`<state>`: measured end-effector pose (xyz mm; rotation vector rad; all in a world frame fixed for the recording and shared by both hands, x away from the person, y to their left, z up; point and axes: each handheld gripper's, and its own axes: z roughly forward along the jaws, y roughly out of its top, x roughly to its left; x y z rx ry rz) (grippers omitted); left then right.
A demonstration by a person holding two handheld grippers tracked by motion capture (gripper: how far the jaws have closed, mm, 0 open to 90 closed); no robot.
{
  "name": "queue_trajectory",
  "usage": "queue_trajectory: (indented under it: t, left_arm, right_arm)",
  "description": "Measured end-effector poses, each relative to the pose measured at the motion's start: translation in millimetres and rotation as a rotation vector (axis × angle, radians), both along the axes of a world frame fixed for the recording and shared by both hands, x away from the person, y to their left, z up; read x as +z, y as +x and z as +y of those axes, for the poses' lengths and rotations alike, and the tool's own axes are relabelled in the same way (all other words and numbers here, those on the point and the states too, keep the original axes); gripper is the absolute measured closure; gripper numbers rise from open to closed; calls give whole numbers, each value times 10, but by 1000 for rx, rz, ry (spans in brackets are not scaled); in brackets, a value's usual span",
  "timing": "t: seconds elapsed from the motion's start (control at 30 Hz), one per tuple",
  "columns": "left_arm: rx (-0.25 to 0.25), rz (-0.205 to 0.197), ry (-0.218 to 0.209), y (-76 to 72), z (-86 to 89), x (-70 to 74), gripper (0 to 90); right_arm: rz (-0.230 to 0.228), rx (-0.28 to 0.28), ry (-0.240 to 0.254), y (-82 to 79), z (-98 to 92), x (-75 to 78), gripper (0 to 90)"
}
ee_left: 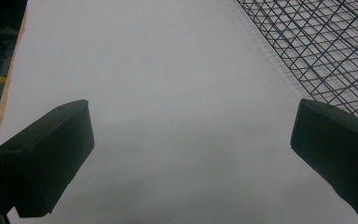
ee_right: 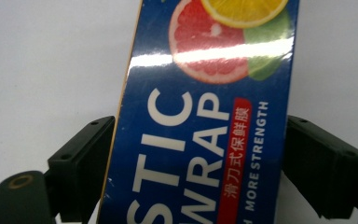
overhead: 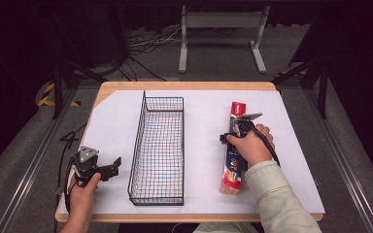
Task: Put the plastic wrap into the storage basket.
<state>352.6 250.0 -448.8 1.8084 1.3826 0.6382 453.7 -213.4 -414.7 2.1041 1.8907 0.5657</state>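
Note:
A long blue plastic-wrap box (overhead: 232, 174) with fruit pictures lies flat on the white sheet, right of centre, pointing away from me. My right gripper (overhead: 235, 133) comes down over its middle. In the right gripper view the box (ee_right: 200, 93) runs up between the two black jaws, which stand close beside its long sides without clearly pressing; the right gripper (ee_right: 196, 163) is open around it. My left gripper (overhead: 112, 167) rests low at the near left, open, with bare white sheet between the jaws of the left gripper (ee_left: 189, 154).
A long black wire basket (overhead: 138, 141) stands upright mid-table between the two hands; its mesh wall (ee_left: 326, 51) shows ahead and right of the left gripper. The wooden table edge (overhead: 184, 85) frames the white sheet (overhead: 111, 121). A white stand (overhead: 221, 34) is on the floor beyond.

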Motion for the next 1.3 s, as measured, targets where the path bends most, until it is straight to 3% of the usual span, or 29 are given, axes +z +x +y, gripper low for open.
queue_trajectory:
  t: [0.23,0.37,0.43,0.83,1.3]
  left_arm:
    - [2,2,0,5,-5,-11,1]
    - [2,4,-1,8,-5,-16,1]
    - [3,4,2,9,-1,-19,1]
    - [11,8,-3,10,4,-28,1]
    - [10,13,-3,14,11,-30,1]
  right_arm:
    - [28,-19,2,39,22,-16,226]
    - [42,-4,-38,47,50,-10,254]
    - [48,-7,-35,49,66,-2,290]
    - [110,-21,-50,96,78,31,351]
    - [131,-58,2,99,24,83,389]
